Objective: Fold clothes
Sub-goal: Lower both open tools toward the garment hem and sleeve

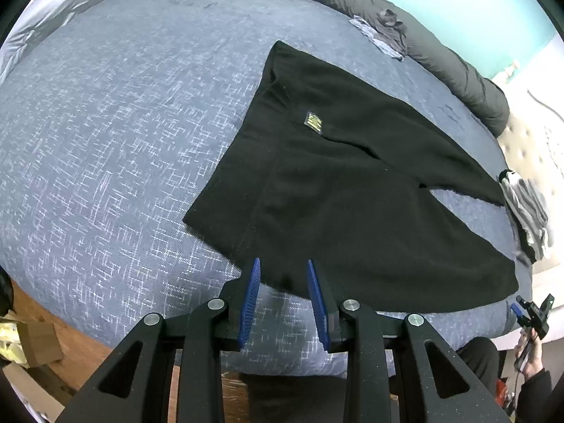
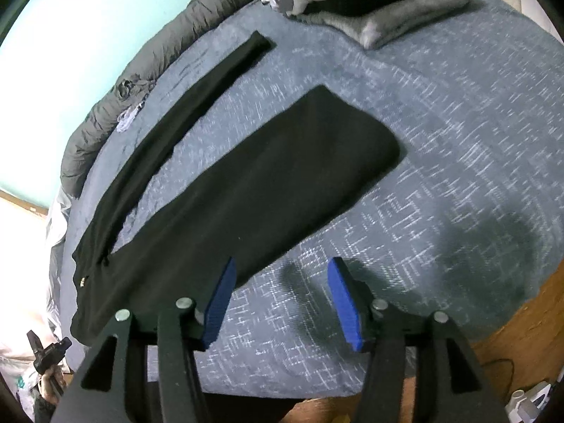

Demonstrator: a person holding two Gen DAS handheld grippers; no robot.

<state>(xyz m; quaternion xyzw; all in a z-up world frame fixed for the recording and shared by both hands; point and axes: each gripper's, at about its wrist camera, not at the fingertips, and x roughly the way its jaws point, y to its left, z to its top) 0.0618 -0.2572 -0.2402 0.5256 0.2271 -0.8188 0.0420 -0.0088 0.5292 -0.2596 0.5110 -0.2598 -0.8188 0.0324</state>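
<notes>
Trousers [image 1: 352,190]: spread flat on blue bedspread [image 1: 116,134], legs parted, ready for folding.
Left gripper [image 1: 283,283]: narrow, empty, poised over waist edge.
Right gripper [image 2: 282,294]: wide, empty, beside leg, set to pinch.

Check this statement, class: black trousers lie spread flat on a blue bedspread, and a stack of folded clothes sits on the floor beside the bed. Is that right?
One detail is wrong. The stack of folded clothes sits on the blue bedspread itself, not on the floor, as the right wrist view shows. The black trousers do lie spread flat on the bedspread.
</notes>
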